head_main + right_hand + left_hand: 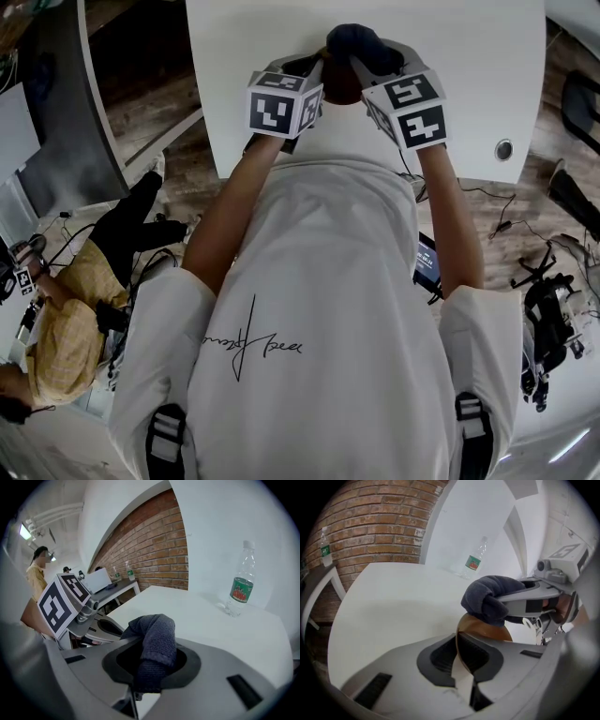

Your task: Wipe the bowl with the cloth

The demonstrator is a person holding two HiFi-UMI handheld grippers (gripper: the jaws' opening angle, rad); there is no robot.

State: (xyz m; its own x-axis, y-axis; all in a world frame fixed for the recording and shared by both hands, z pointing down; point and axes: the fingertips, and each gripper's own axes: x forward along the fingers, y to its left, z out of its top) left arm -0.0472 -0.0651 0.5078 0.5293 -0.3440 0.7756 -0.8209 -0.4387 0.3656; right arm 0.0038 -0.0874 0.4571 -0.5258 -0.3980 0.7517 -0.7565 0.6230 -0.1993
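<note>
L tool (pixel 461 660) clenched on rim of brown bowl (pixel 483 629), R tool (pixel 150 663) pinching dark cloth (pixel 157 634), both top centre of head view over desk (pixel 393 606); hold bowl firm & sweep cloth round inside w/ light, even pressure.

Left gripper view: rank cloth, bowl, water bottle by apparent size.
1. cloth
2. bowl, only partly showing behind cloth and jaws
3. water bottle, smallest-looking, but it stands farther off, so true size unsure

Cloth (pixel 490 597) atop bowl (pixel 483 631); bottle (pixel 474 562) behind
</note>
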